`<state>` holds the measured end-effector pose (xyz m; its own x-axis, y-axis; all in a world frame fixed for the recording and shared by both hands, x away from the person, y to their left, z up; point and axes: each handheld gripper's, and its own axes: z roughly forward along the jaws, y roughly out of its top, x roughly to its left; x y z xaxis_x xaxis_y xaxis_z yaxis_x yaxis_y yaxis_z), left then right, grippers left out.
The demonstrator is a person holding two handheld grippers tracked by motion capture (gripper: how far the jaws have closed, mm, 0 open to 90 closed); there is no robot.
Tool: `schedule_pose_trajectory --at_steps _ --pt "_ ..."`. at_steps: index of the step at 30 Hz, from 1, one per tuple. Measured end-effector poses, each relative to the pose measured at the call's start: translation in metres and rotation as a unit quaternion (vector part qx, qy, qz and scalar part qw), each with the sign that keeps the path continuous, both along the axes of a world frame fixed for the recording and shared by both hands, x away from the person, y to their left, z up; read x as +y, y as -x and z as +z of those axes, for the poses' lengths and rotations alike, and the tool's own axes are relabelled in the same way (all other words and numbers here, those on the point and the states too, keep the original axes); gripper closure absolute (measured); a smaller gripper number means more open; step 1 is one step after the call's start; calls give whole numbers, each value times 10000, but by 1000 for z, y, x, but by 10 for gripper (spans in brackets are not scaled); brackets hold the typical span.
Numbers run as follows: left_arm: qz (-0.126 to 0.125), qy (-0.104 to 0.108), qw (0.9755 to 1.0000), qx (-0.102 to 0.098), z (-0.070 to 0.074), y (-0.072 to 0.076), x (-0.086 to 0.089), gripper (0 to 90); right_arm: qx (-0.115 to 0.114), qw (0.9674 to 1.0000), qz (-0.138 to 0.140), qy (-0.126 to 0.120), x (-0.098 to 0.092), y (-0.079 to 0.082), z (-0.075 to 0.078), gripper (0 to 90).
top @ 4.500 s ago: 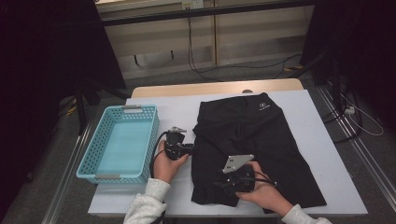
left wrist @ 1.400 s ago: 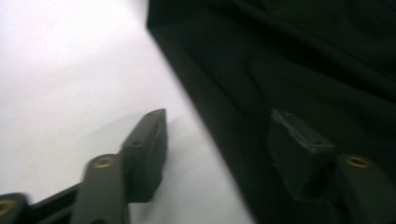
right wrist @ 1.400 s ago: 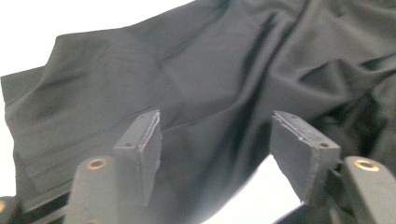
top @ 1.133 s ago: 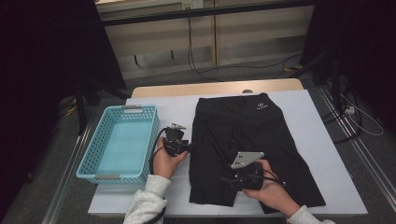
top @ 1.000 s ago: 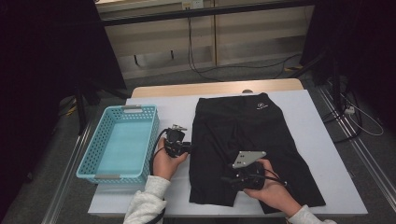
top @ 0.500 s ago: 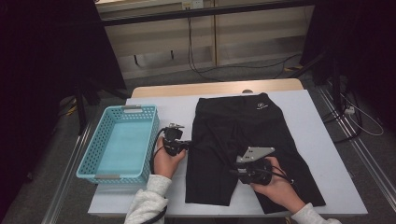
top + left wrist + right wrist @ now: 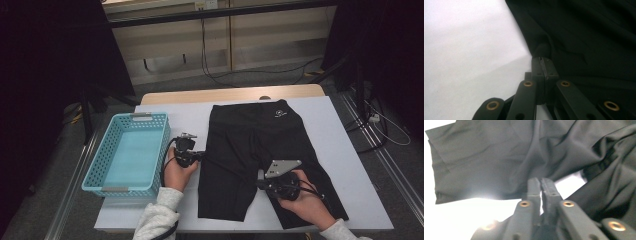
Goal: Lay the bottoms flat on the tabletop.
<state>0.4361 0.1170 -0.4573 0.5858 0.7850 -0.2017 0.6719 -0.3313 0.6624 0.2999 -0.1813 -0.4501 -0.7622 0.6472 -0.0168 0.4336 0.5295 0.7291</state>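
- High view: black shorts (image 7: 250, 150) spread flat on the white surface (image 7: 345, 150), waistband toward 12 o'clock, legs toward 6 o'clock.
- Left hand-held gripper (image 7: 202, 156) at the 9 o'clock edge of the shorts, carried by the left hand (image 7: 179, 172), tips against the hem of the left side.
- Right hand-held gripper (image 7: 261, 181) lower, toward 5 o'clock of the left one, between the two legs of the shorts, carried by the right hand (image 7: 302, 200), grey plate on top.
- Turquoise basket (image 7: 105, 180) at 9 o'clock of the shorts, just beside the left hand, standing apart from the fabric.
- Left gripper view: left hand-held gripper (image 7: 545, 58) clenched, jaws pressed together on the edge of the black shorts (image 7: 586, 32); fabric bunched at the tips, spreading toward 1 o'clock; bare white surface (image 7: 469, 50) toward 10 o'clock.
- Right gripper view: right hand-held gripper (image 7: 540, 181) nearly clenched after just closing, a thin slit left between the jaws, tips meeting the lower border of the black shorts (image 7: 486, 162); hard to tell whether fabric sits pinched between them.
- Wrinkled folds of the shorts toward 2 o'clock; bright white surface (image 7: 456, 220) toward 8 o'clock.
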Motion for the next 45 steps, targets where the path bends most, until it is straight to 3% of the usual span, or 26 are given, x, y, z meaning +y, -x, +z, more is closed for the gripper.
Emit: schedule_pose_trajectory --at_steps 2,5,10,12,14,15,17,21,24,26,27,29,30,37,40,43,45 --pt "3 8 10000 6 0 0 0 894 -135 9997 47 -181 4 1 5 758" --pt "-40 -10 10000 1 0 0 -1 892 -157 9989 255 -368 21 1 5 668" --pt "-12 -15 10000 -25 0 2 -2 891 -6 9984 549 -111 53 -4 -8 614" --pt "-3 23 10000 -18 -1 1 -1 891 98 9985 545 -52 51 -3 -13 666" --pt "-37 15 10000 13 0 1 -1 891 234 9978 606 -136 41 -2 -12 843" --pt "-16 15 10000 -10 -1 1 -1 891 270 9978 596 -128 37 -1 -11 879" --pt "-43 -1 10000 20 0 1 0 891 397 9971 631 -157 26 1 -10 900" --pt "-35 -14 10000 13 0 1 -1 890 341 9977 581 -98 9 8 -5 898" --pt "-25 -9 10000 14 0 1 -1 885 167 9983 530 -167 8 9 2 851" --pt "-45 14 10000 29 0 1 -1 876 33 9988 444 -208 12 7 4 748" --pt "-36 7 10000 23 0 1 -1 870 -24 9988 429 -252 15 6 5 743" --pt "-53 25 10000 33 1 1 0 851 -4 9987 391 -314 23 1 4 656" --pt "-59 18 10000 31 1 1 0 851 -37 9988 367 -312 28 0 3 655" --pt "-36 60 10000 8 0 1 0 835 -38 9966 751 -324 62 -5 -7 550" --pt "-39 54 10000 -40 2 1 0 783 48 9955 902 -277 73 -5 -13 504" --pt "-48 21 9999 -104 4 1 0 700 46 9949 969 -262 78 -1 -19 516" --pt "-47 -56 9999 -89 3 2 -1 635 39 9949 983 -236 77 -1 -18 615"
